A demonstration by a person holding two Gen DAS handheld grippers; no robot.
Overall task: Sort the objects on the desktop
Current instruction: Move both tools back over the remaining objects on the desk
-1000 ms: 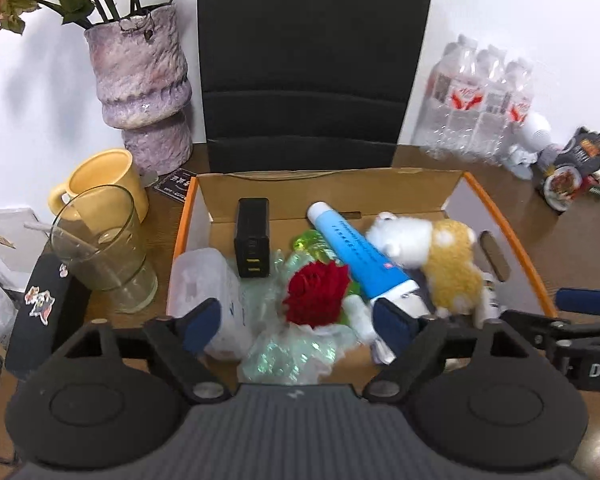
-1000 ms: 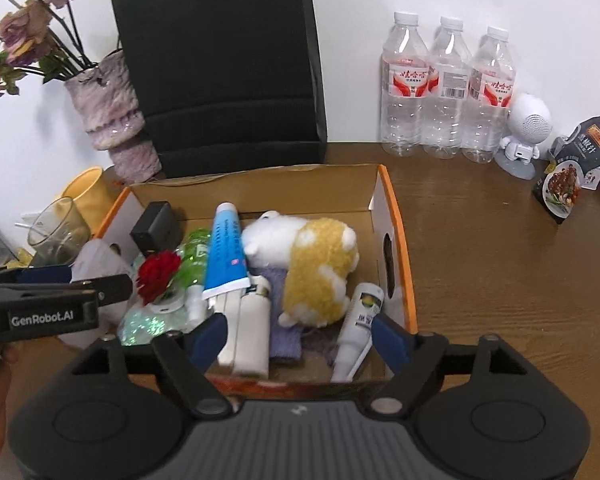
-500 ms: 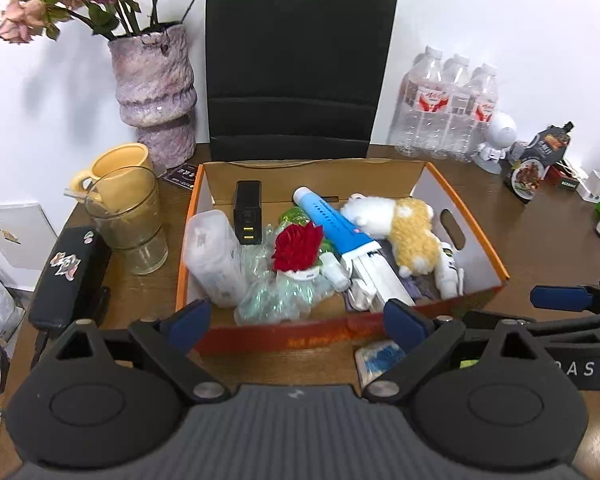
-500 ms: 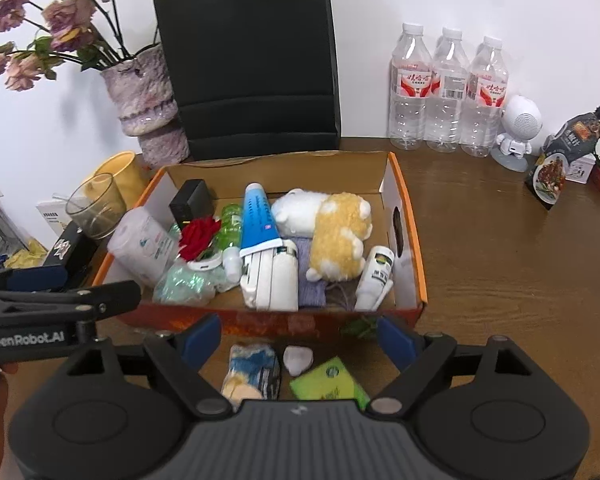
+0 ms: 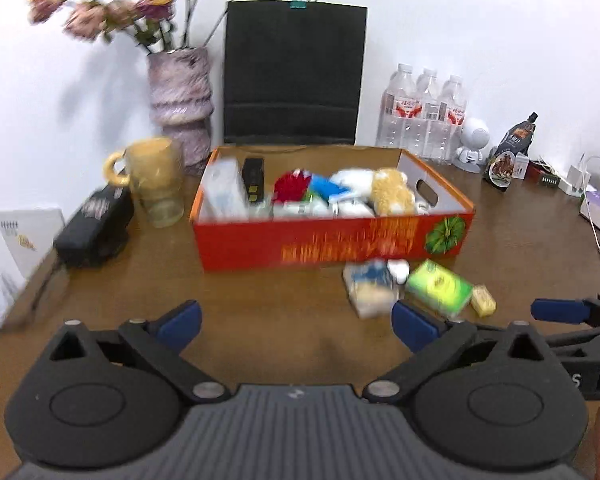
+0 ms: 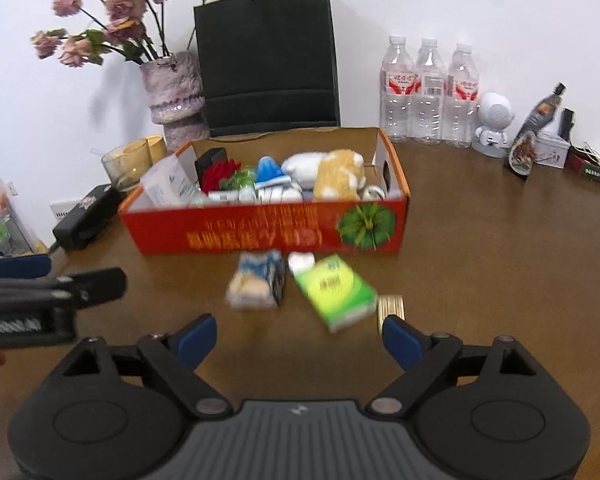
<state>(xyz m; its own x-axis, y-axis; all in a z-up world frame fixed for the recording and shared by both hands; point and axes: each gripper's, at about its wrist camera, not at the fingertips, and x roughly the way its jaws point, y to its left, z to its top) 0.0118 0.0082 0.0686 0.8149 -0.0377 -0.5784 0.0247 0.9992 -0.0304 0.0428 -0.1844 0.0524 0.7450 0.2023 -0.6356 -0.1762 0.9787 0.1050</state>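
Green soft tissue pack (image 6: 334, 292) just ahead of wide-open, empty right gripper (image 6: 298, 338): light, squashy; best pinched across short sides. Left gripper (image 5: 296, 326) likewise open, empty.

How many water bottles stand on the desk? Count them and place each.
3, in a row against the wall, right of the black bag: left, middle, right, beside the white robot figure.

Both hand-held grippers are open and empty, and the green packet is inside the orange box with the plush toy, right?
Not quite. The green packet lies on the table in front of the orange box, not inside; the right wrist view shows it. Both hand-held grippers, left and right, are open and empty.
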